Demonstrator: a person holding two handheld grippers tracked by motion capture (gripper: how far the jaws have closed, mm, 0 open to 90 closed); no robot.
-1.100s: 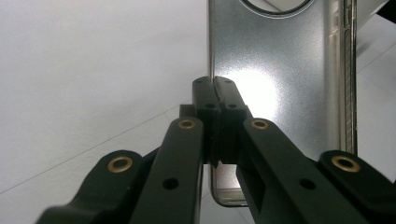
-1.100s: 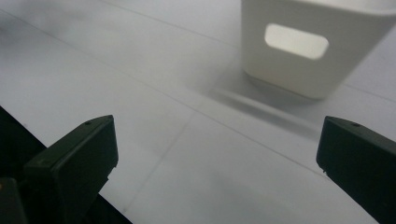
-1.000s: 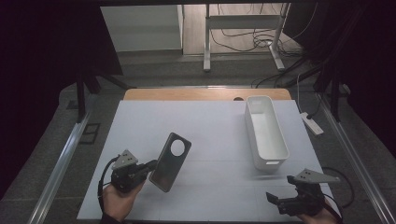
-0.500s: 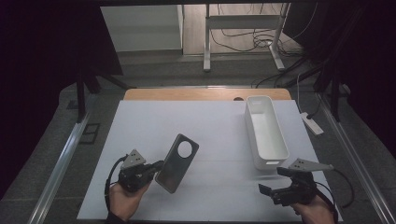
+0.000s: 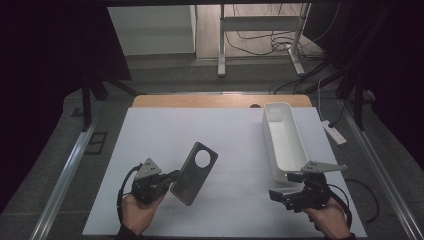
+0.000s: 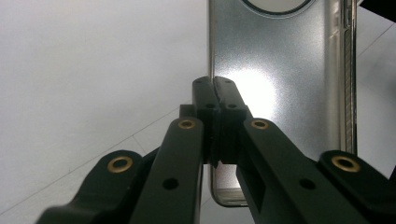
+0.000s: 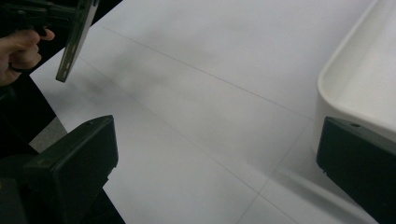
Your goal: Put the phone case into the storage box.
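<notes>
A grey phone case (image 5: 194, 172) with a round camera hole is held tilted just above the white table mat (image 5: 220, 135). My left gripper (image 5: 172, 179) is shut on its lower left edge. In the left gripper view the black jaws (image 6: 214, 93) meet tightly over the case's glossy back (image 6: 280, 60). My right gripper (image 5: 283, 186) hovers at the front right, close to the near end of the white tray (image 5: 274, 150), jaws wide open with nothing between them (image 7: 217, 154). From the right gripper view the case (image 7: 74, 39) shows edge-on at the top left, beside the other hand (image 7: 18, 51).
The long white tray (image 7: 359, 84) lies lengthwise on the right side of the mat with nothing visible inside. A wooden table edge (image 5: 220, 101) runs behind the mat. Metal rails (image 5: 70, 170) flank the table, and cables lie on the floor beyond.
The left gripper has carried the case slightly to the right. The right gripper has moved left and away from the front edge, nearer the tray's near end.
</notes>
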